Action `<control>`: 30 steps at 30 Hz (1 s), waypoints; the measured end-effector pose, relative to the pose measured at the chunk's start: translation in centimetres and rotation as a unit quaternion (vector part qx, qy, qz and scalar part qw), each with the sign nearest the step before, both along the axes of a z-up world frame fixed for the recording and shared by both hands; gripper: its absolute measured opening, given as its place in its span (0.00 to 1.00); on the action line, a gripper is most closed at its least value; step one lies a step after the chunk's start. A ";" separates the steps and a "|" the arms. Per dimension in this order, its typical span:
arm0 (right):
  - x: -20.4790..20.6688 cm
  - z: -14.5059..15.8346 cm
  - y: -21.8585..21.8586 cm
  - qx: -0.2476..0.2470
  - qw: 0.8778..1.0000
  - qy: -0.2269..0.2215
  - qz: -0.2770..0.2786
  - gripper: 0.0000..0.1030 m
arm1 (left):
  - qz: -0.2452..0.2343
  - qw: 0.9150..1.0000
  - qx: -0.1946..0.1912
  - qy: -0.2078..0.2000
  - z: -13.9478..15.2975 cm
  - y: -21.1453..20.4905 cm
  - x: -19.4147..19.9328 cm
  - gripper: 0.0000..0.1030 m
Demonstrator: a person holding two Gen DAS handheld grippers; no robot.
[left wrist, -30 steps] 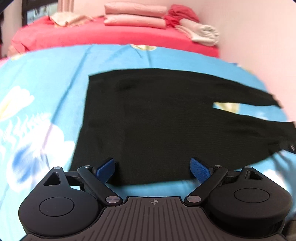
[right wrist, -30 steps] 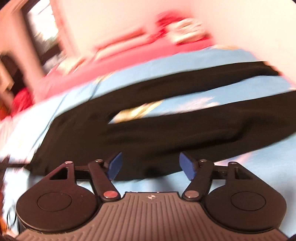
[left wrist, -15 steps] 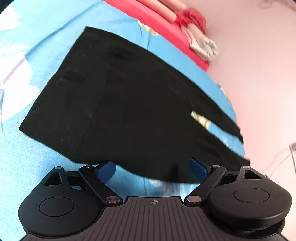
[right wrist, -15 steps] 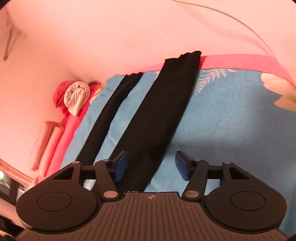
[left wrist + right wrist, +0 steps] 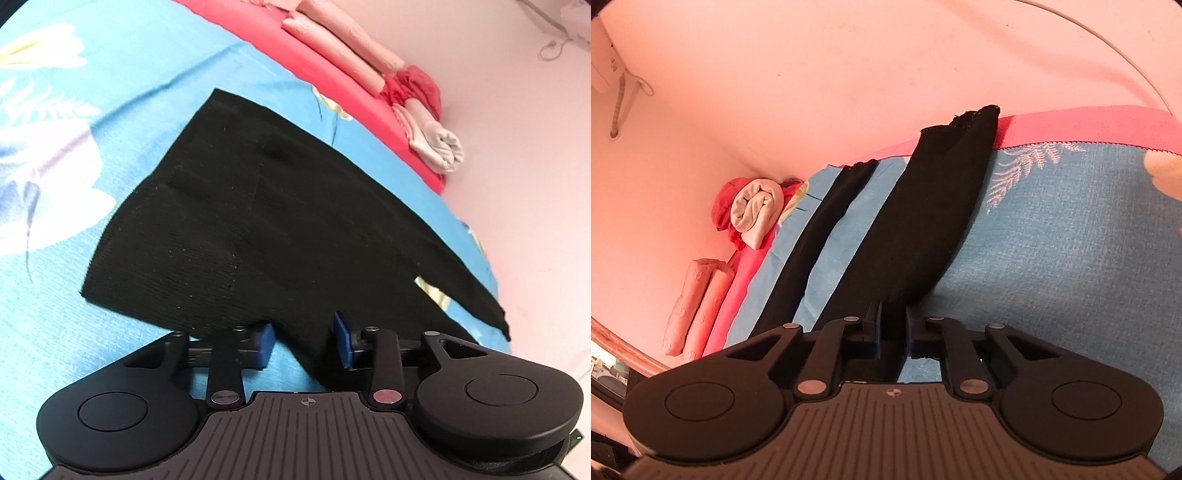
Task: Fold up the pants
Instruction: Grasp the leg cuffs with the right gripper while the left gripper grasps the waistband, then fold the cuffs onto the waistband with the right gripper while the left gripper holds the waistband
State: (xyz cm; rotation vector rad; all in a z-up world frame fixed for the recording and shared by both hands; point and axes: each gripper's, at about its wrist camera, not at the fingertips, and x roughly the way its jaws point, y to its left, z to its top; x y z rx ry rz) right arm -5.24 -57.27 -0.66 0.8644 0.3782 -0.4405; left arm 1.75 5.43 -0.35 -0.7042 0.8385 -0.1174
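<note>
Blue floral bed (image 5: pixel 55 229) under black pants (image 5: pixel 280 236) spread flat, unfolded; left gripper (image 5: pixel 303 343) parted astride near hip edge, right gripper (image 5: pixel 891 332) seemingly pinched on near leg's side edge; every fold yet to come.

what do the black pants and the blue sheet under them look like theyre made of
Black pants: apparently a matte stretchy knit, since fine ribbed rows show near the waist edge. Blue sheet: likely a woven cotton-type fabric, matte, with a visible crosshatch weave and a printed floral pattern.
</note>
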 end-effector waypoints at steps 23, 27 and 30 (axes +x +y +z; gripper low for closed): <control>25.2 6.4 2.0 -0.115 0.984 0.090 0.104 0.08 | 0.004 0.998 0.060 -0.030 2.8 1.7 19.4 0.85; 28.4 3.9 1.0 -0.099 0.983 0.105 0.115 0.15 | -0.013 1.000 0.023 -0.003 1.4 3.9 21.8 0.86; 26.7 4.2 0.0 -0.069 0.985 0.073 0.138 0.31 | -0.045 0.999 -0.004 -0.008 1.5 4.6 21.4 0.95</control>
